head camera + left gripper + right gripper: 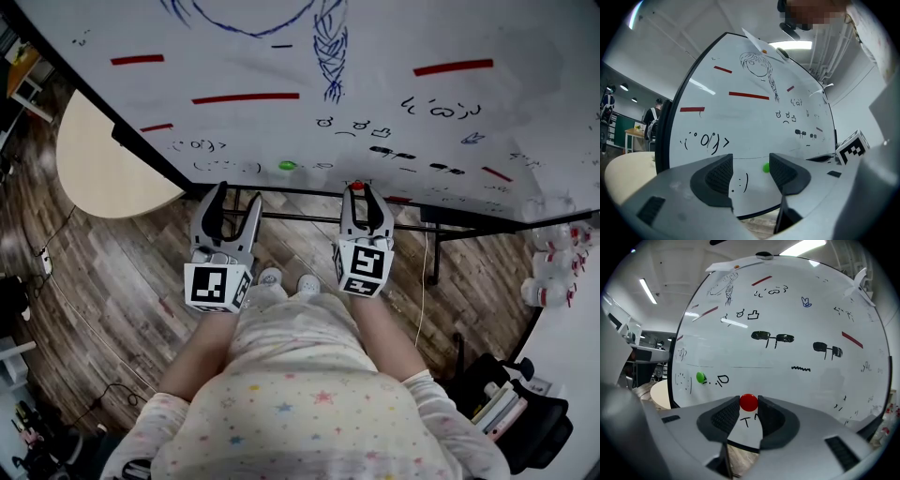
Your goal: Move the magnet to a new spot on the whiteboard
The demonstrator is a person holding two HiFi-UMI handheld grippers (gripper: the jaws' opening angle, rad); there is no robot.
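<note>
Right gripper [749, 405] pinches the red magnet [749, 401] on the whiteboard [787, 310]; left gripper [751, 169] gapes empty, green magnet [766, 167] probably beyond, three o'clock.

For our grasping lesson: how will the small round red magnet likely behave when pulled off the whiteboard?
The small round red magnet looks smooth, so it may slip in the right gripper. Small, so probably light, though it clings to the whiteboard.
</note>
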